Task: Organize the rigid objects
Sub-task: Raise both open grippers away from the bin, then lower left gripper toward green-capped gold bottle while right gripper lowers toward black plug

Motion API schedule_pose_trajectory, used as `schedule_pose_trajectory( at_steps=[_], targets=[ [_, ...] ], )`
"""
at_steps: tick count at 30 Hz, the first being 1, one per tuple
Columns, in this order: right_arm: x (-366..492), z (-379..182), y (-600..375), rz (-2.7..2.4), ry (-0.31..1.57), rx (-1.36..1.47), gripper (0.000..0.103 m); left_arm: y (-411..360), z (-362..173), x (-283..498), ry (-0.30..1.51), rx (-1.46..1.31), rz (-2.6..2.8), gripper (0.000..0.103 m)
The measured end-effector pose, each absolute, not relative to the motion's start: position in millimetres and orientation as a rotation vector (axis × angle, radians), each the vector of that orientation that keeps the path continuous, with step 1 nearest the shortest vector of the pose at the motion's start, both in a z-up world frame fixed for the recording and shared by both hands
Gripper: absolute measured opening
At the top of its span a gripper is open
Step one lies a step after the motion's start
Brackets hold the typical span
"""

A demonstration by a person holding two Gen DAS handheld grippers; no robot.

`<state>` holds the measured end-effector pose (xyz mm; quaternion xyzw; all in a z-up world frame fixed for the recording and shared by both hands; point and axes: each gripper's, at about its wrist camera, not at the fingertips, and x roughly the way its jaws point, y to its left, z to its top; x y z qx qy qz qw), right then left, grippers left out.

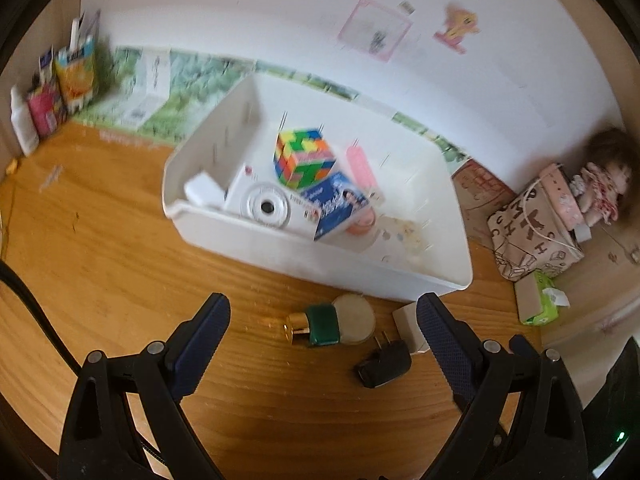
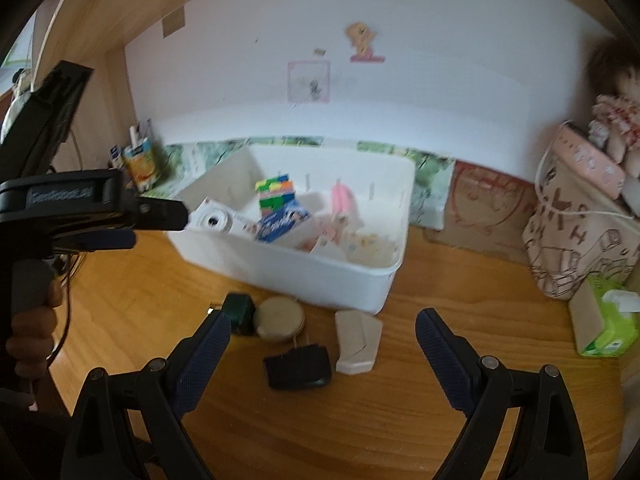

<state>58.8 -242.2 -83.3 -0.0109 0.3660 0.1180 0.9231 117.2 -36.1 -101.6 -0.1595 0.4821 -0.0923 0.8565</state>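
Plug adapter (image 2: 298, 366) between open right gripper (image 2: 323, 342) fingers

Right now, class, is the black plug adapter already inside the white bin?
No, the black plug adapter lies on the wooden table in front of the white bin, beside the green bottle.

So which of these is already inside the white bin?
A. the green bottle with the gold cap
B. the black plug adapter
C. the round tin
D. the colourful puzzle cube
D: the colourful puzzle cube sits inside the white bin, while the other three lie on the wooden table in front of it.
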Motion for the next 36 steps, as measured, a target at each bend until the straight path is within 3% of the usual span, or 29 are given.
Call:
schedule_pose_trajectory(
  at_steps=[18, 24, 28, 36],
  targets=[
    [89, -149, -252, 0.391, 1.045, 0.021, 0.094, -64, -182, 151, 1.340, -0.385, -0.089, 0.095],
    [100, -166, -245, 0.447, 1.097, 0.027, 0.083, -61, -190, 154, 1.375, -0.397, -0.082, 0.094],
    [102, -171, -238, 0.483, 1.104, 0.021, 0.078, -55, -196, 155, 1.387, -0.428, -0.077, 0.087],
    [105, -175, -234, 0.503, 1.088, 0.033, 0.071, -49, -202, 156, 1.400, -0.462, -0.082, 0.059]
  ],
)
